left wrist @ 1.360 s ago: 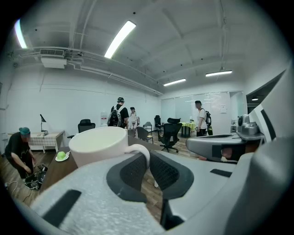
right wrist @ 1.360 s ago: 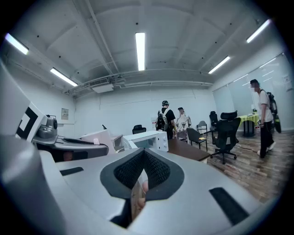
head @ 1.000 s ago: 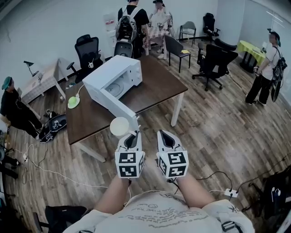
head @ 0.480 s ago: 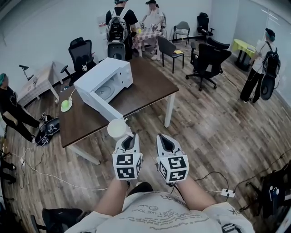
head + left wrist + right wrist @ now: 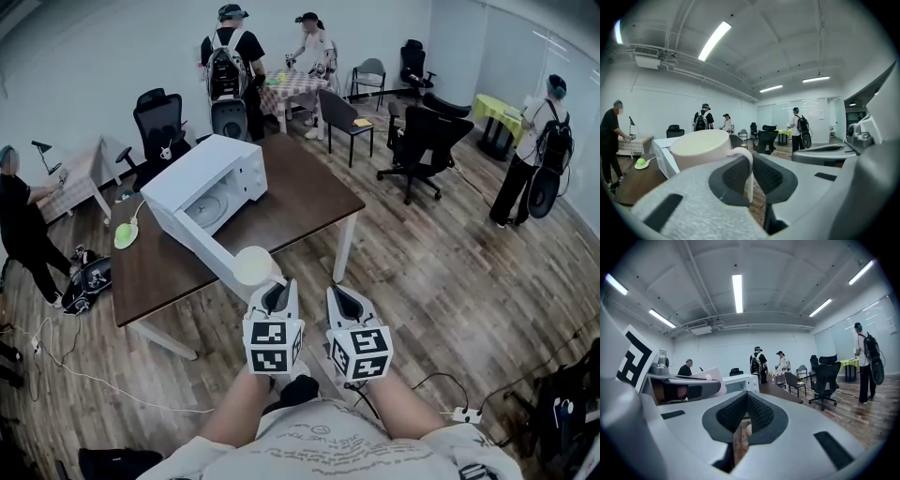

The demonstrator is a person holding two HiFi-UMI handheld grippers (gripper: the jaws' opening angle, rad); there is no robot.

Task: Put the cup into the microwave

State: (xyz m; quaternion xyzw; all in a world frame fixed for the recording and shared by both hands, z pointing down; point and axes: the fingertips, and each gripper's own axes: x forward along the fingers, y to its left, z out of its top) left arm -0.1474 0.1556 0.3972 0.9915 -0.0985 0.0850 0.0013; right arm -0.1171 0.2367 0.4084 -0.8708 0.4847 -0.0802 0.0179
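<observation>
Left of the microwave (image 5: 208, 176) there's a small green item (image 5: 125, 237) on the brown table (image 5: 300, 202); not relevant to the move. The microwave sits on that table with its door (image 5: 217, 255) swung wide open toward me, so the cavity is exposed and looks empty from the head view. The cup (image 5: 253, 265) is in the air in front of the microwave, right at the free end of the open door; I can't tell if it clears the door or brushes it. The cup is upright, long axis vertical, mouth up, and looks empty. Its handle (image 5: 746, 165) points back toward me, away from the cavity. The left gripper (image 5: 273, 292) has its jaws clamped on that handle, so the cup body hangs just ahead of the jaws and slightly to their left in the left gripper view. The right gripper (image 5: 345, 302) is beside the left one, further from the microwave, with its jaws pressed together on nothing. The left gripper is the nearer one and the one carrying. Key relation: the cavity lies ahead and to the left of the cup, with the open door running between them. My read is that the next move is a forward-left carry alongside the door and into the cavity, keeping the cup level. Main risk I see is clipping the door edge or the cavity frame on the way in.
</observation>
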